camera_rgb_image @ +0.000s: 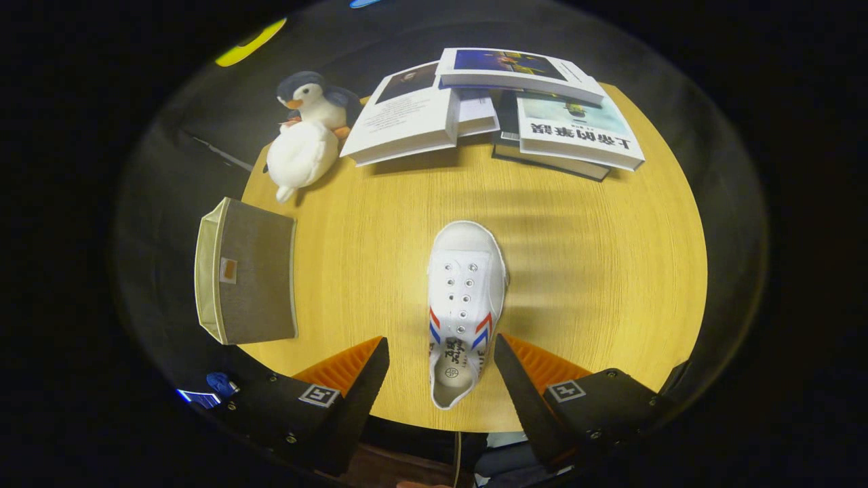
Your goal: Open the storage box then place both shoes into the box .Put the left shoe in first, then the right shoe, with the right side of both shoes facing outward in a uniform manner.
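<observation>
A white canvas shoe with red and blue stripes stands upright on the round wooden table, toe pointing away from me. Its heel end lies between my fingers. My gripper is open, with a gap on each side of the shoe, and neither finger touches it. A grey fabric storage box with a cream rim sits off to the left of the fingers at the table's edge, and I see it from its side.
Several books are stacked and spread at the far side of the table. A plush penguin lies at the far left, beyond the box. Bare tabletop stretches to the right of the shoe.
</observation>
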Action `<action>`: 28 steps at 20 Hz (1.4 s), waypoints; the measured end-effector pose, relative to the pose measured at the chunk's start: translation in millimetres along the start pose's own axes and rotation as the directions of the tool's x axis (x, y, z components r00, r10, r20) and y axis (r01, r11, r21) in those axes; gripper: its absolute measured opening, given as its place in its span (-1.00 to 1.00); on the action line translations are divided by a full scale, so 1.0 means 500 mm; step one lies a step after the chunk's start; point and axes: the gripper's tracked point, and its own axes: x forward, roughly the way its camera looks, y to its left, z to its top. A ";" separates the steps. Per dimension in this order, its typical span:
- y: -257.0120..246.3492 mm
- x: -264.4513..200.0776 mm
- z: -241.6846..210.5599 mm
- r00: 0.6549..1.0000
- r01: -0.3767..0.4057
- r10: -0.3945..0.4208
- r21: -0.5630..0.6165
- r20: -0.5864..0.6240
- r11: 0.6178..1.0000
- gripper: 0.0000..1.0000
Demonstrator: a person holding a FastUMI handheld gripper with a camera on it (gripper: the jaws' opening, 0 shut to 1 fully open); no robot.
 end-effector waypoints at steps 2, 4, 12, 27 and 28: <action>-0.025 0.021 -0.011 1.000 0.013 -0.013 -0.001 -0.009 1.000 0.90; -0.050 0.044 -0.028 0.999 0.033 -0.033 0.004 -0.033 0.999 0.87; -0.080 0.126 -0.061 0.994 0.055 -0.056 -0.020 -0.092 0.998 0.59; -0.083 0.159 -0.064 0.993 0.060 -0.061 -0.019 -0.104 0.998 -0.98; -0.076 0.153 -0.067 0.993 0.041 -0.041 -0.002 -0.110 0.999 -0.98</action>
